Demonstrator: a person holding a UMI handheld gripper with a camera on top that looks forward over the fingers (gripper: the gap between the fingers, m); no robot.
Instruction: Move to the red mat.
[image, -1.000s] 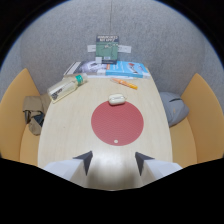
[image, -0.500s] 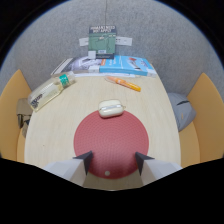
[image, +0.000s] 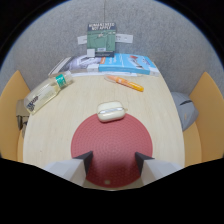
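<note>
Gripper view: tongs spread wide, 2 dark wedge-shaped fingertips apart over the near part of the red mat, nothing between them but mat surface. Red mat is round, flat, with a fine dotted texture; it lies on the pale wood-grain counter directly under and ahead of the tongs. White rounded case, smooth and glossy, sits at the mat's far edge, overlapping it. Beyond, an orange pen lies at a slant on bare counter. Clear plastic bottle with teal cap lies on its side, off to the left. Along the far counter edge: 1 blue book beside a grey magazine. Green card stands against the grey felt-like wall. Orange curved seats flank both sides; a grey cushion rests on the right one.
</note>
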